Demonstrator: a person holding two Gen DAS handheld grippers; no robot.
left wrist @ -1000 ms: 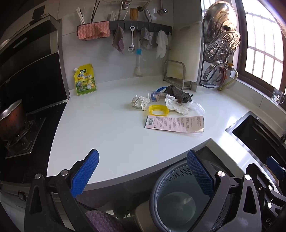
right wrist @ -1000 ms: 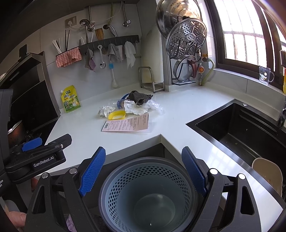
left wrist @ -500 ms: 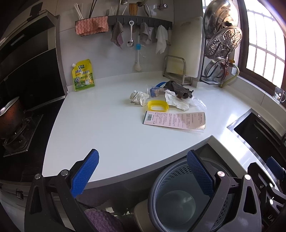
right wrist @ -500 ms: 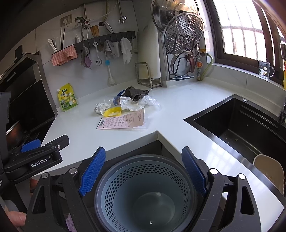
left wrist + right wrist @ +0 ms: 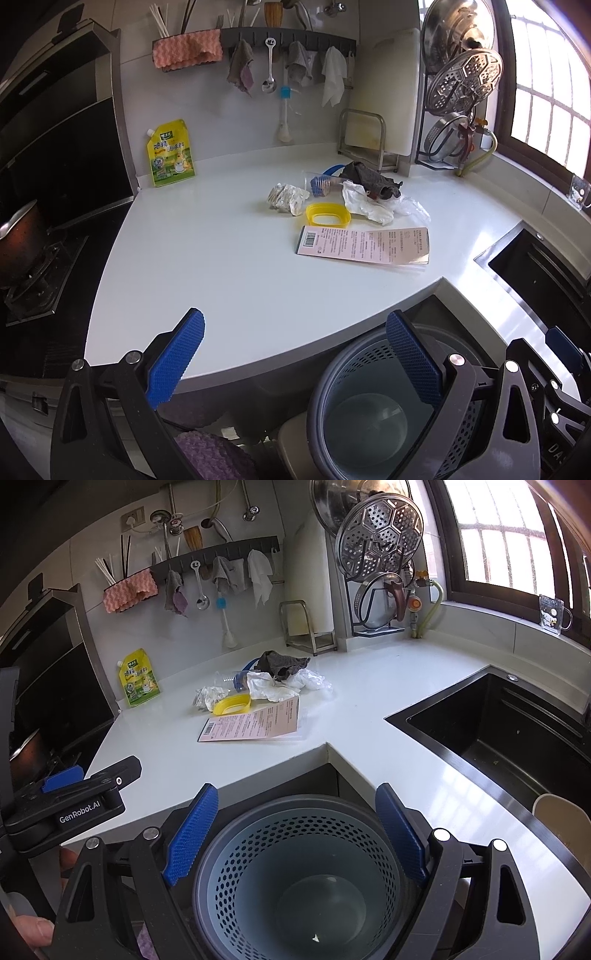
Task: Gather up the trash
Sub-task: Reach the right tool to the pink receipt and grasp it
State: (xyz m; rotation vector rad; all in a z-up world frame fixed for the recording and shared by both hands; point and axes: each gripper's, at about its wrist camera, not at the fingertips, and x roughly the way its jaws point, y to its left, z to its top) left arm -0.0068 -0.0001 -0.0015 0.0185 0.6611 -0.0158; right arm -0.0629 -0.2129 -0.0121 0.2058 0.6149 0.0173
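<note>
Nearest the lens, the right hand-held gripper point(image 5: 295, 845) is spread wide with nothing between its blue ribbed pads, hanging directly above the grey perforated round plastic bin point(image 5: 299, 878). The right wrist view looks straight into the bin: only a tiny pale scrap lies on its floor. The left hand-held gripper point(image 5: 299, 363) is likewise released and holds nothing. It hovers over the front edge of the white corner counter point(image 5: 221, 266), with the bin point(image 5: 362, 417) below its right pad. The left view shows the bin only obliquely; its floor appears bare.

Mid-counter, the trash lies in one cluster:
- pink printed rectangular card with a barcode point(image 5: 364, 245), flat and nearest the edge
- yellow plastic oval ring point(image 5: 328, 214), just behind the card
- crumpled silvery-white wrapper point(image 5: 286, 197), left of the ring
- crumpled white tissue and clear plastic film point(image 5: 373, 205), right of the ring
- clear plastic bottle with a blue cap point(image 5: 325, 183), lying on its side behind
- dark grey rag point(image 5: 373, 180), draped over the back of the pile

Farther back, a yellow-green spouted refill pouch point(image 5: 170, 153) leans against the wall.

View differences: the right view alone shows most of the black sink point(image 5: 517, 731) and the left hand-held gripper's body. The left view alone shows the black stove and pot point(image 5: 22, 243).
</note>
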